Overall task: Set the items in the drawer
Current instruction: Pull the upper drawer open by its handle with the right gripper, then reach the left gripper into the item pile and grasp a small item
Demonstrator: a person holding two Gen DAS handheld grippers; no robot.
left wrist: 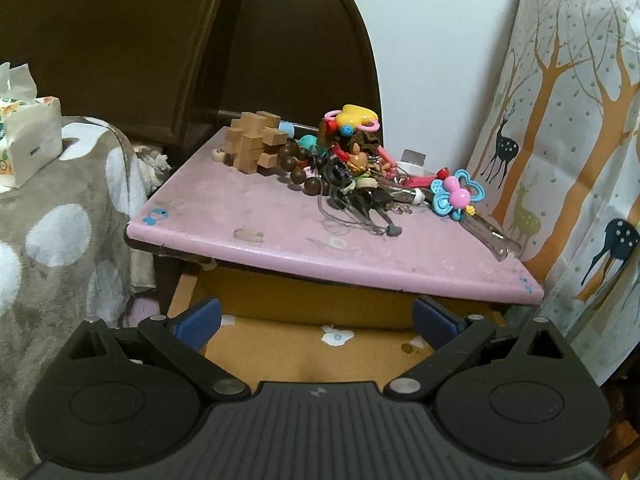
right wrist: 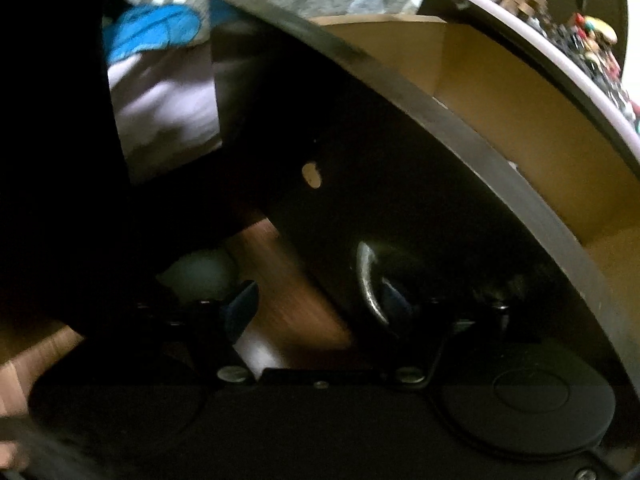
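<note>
No brand or writing can be read anywhere: the tissue pack [left wrist: 30, 136] at the left, on a grey blanket with white dots [left wrist: 60, 232], carries a small dark mark too small to make out, and the pink tabletop [left wrist: 248, 208] bears only a little blue printed figure near its left corner.

The items wait in a heap on that tabletop: a wooden block puzzle [left wrist: 256, 144], a string of brown beads [left wrist: 298, 168], a tangle of dark keys and cords [left wrist: 360, 196], a yellow and pink toy [left wrist: 354, 118] on top, and a blue and pink butterfly rattle [left wrist: 456, 196] toward the right edge. A curtain with deer and trees [left wrist: 568, 120] hangs just beside them.

Below the tabletop the drawer [left wrist: 304, 344] stands pulled out, its tan floor bare apart from a white sticker. The left gripper [left wrist: 316, 320] hovers over it, jaws spread wide, holding nothing.

In the blurred, dim right wrist view the right gripper [right wrist: 320, 304] is at the drawer's dark front panel [right wrist: 400, 200], jaws wide apart, one finger behind the metal handle [right wrist: 370, 280]; the grip is not closed on it
</note>
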